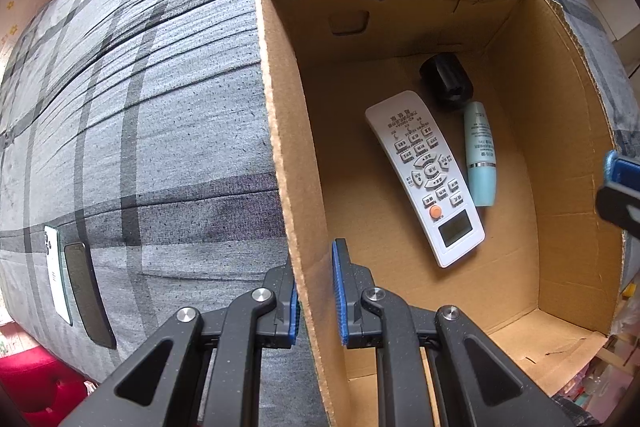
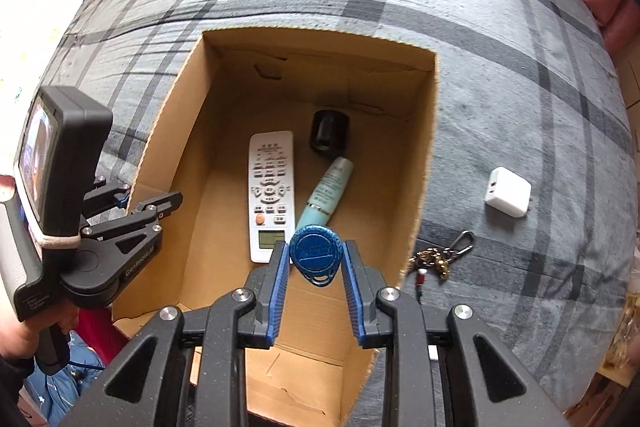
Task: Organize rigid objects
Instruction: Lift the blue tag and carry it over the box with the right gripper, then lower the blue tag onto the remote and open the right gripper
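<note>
1. Left wrist view: the left gripper (image 1: 316,291) points down over a grey plaid bedspread (image 1: 160,115), its blue-padded jaws pinching the left wall of an open brown cardboard box (image 1: 280,147), one pad outside the wall and one inside. On the box floor lie a long white remote control (image 1: 426,175) with an orange button, a pale turquoise cosmetic tube (image 1: 480,155) just beside it on the right, and a black cylindrical cap-like object (image 1: 446,79) near the far wall. Two slim phones, one white (image 1: 56,275) and one dark (image 1: 88,291), lie side by side on the bedspread at lower left. The right gripper's blue pad and black finger show at the right edge.

2. Right wrist view: the right gripper (image 2: 316,267) hangs over the box's near end, its jaws pressed on the sides of a round blue plastic key fob (image 2: 314,253), held in the air above the box. The remote, the tube and the black object lie inside the box below. On the bedspread to the right of the box lie a white square charger block (image 2: 508,197) and a bunch of brass-coloured keys with a metal clip (image 2: 436,261). The left gripper is at the box's left wall, a hand (image 2: 24,331) on its handle.
</note>
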Tool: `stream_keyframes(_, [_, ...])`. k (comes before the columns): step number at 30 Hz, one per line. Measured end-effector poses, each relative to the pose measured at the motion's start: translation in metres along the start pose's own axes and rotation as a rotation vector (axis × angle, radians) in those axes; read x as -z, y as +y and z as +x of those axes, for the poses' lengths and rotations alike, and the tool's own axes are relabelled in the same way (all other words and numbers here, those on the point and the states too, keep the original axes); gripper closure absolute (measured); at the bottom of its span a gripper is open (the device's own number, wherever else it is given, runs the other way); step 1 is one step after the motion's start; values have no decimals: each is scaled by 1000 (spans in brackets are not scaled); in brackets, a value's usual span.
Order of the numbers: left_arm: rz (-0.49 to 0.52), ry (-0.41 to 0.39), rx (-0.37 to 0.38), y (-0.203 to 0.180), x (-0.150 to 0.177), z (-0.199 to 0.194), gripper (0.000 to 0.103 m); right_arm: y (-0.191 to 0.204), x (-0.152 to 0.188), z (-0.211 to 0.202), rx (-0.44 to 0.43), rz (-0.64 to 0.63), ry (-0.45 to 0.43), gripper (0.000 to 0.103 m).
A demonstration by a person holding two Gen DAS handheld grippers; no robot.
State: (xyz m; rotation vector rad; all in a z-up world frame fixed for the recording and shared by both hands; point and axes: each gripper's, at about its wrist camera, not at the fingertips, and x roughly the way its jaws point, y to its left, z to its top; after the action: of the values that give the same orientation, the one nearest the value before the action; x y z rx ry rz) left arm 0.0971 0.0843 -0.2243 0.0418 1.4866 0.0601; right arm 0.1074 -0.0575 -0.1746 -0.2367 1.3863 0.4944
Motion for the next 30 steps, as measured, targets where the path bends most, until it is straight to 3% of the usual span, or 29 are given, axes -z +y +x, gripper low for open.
stream_keyframes(19, [-7, -3, 8, 1, 1, -1, 88, 25, 1, 70, -17, -47, 86, 75])
stream_keyframes(30, [-10, -2, 8, 1, 1, -1, 88, 28, -1, 78, -40, -57, 89, 73])
